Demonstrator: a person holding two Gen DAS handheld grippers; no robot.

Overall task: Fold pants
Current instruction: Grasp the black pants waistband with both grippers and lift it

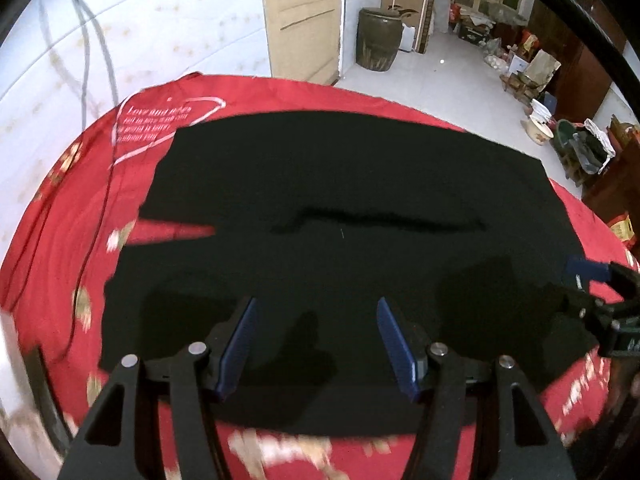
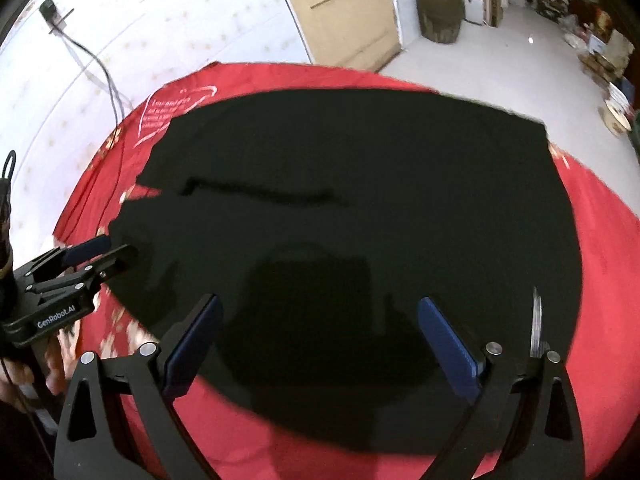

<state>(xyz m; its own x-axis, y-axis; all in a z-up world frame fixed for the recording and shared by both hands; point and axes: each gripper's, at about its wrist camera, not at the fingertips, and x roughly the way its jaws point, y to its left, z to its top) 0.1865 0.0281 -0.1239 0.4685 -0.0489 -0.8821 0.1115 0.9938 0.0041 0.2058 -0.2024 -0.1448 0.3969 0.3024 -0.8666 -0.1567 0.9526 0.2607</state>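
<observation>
One round desk [image 1: 568, 236] fills both views, draped in a single red cloth [image 1: 80, 216] printed with a white heart outline and lines of white lettering toward its far left edge and pale blotchy motifs around its rim. One pair of black pants [image 1: 340, 184] lies spread flat over the middle of the desk, reaching from near the far edge almost to the near edge, with one long crease or seam running across its middle and a wedge of red showing through a gap on its left side. There are two tongs. The left tongs [image 1: 316, 344] hover over the near part of the pants with their blue-padded fingers spread wide apart and nothing between them; the right tongs [image 2: 320, 348] hang likewise over the near edge, fingers also wide apart and empty. The left wrist view catches the right tongs [image 1: 592, 284] at the desk's right edge, tips at the hem of the pants, and shows more of the room: a dark ceramic jar [image 1: 378, 38] on the pale tiled floor, cardboard boxes behind it, and clutter along a wooden cabinet at the right. The right wrist view alone shows the left tongs [image 2: 100, 254] from the side at the desk's left edge, a hand [image 2: 60, 356] below them, and a wall socket with a cable [image 2: 106, 80] trailing down the white patterned wall.
</observation>
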